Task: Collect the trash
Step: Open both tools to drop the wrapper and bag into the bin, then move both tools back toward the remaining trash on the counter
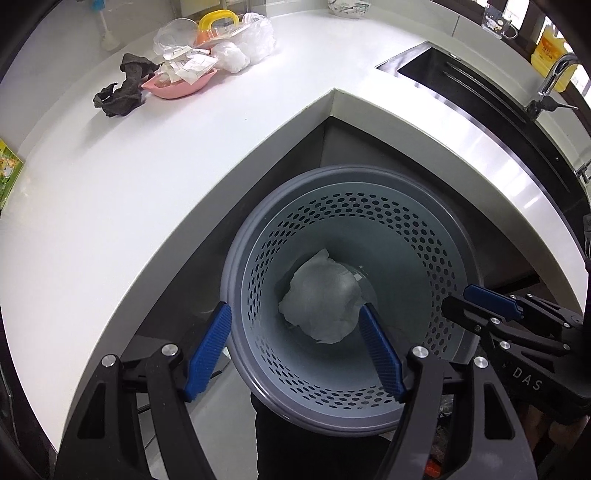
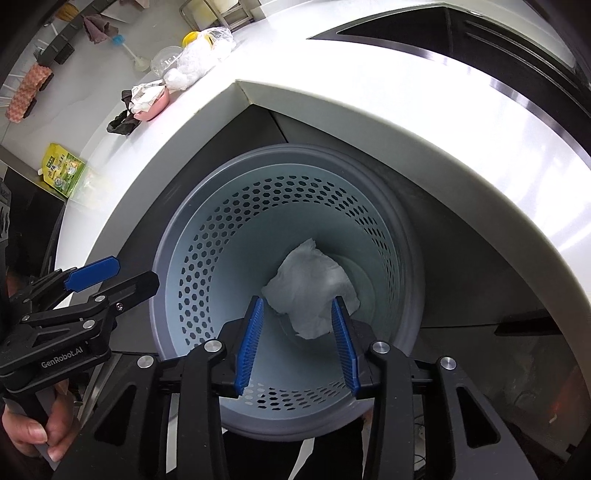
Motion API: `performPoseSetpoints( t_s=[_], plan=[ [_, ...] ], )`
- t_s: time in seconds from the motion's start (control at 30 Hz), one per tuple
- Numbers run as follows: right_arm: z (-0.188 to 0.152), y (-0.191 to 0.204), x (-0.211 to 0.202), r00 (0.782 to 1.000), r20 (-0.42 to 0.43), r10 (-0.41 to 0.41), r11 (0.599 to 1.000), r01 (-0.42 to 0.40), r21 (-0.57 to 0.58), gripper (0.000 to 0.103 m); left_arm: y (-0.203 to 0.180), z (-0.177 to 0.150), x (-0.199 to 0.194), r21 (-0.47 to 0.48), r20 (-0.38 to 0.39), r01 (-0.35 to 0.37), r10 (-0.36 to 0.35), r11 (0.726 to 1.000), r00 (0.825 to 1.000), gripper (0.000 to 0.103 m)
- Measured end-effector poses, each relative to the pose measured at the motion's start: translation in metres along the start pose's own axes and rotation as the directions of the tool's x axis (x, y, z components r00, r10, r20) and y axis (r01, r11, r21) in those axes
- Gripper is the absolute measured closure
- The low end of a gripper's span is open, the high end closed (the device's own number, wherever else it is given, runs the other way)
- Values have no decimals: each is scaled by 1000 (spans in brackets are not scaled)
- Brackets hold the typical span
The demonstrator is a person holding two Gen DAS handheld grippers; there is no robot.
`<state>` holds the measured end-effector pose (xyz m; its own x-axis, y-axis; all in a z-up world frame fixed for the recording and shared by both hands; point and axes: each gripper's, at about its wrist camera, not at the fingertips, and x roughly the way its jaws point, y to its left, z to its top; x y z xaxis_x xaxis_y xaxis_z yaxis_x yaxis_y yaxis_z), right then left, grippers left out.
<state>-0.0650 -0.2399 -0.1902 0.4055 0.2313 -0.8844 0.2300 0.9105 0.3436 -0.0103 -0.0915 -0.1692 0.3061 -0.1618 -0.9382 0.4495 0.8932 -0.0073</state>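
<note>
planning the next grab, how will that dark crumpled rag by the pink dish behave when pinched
The dark rag lies in loose folds, so it is probably floppy and will drape from the fingers. It looks light and unlikely to slip or roll. One end touches the pink dish, which may get nudged.

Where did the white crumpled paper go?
The crumpled white paper lies at the bottom of the grey perforated bin, which sits on the floor in the counter's inner corner; both wrist views look straight down on it.

There is one gray bin [image 1: 436, 236] with one white paper wad [image 1: 321, 299] inside. On the counter [image 1: 110, 192] sit one pink dish [image 1: 181, 86], one dark rag [image 1: 122, 86] and one yellow-handled tub [image 1: 218, 22] (partly hidden by plastic bags).
</note>
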Motion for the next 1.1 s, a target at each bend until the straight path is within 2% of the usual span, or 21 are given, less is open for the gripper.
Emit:
performPoseSetpoints(
  t_s=[0.33,0.43,0.63,0.83,0.93,1.1],
  plan=[
    [-6,9,-32,1000,21,18,1000,-17,-25,61,-8,2,-37,2,35,0,0,1000,999,29],
    [-4,9,-42,999,37,10,1000,-9,-16,54,-8,3,-49,0,55,-2,2,1000,998,29],
    [2,13,-63,998,68,3,1000,-1,-25,49,-4,7,-76,-3,110,-11,12,1000,994,25],
    [14,24,-80,994,105,7,999,-2,-46,46,11,15,-100,-18,157,-13,16,1000,988,19],
    [22,32,-86,992,126,14,998,-8,-54,39,22,21,-110,-26,184,-18,22,999,983,16],
    [42,51,-90,987,160,22,997,-10,-73,39,47,30,-125,-46,230,-23,33,999,973,10]
  ],
)
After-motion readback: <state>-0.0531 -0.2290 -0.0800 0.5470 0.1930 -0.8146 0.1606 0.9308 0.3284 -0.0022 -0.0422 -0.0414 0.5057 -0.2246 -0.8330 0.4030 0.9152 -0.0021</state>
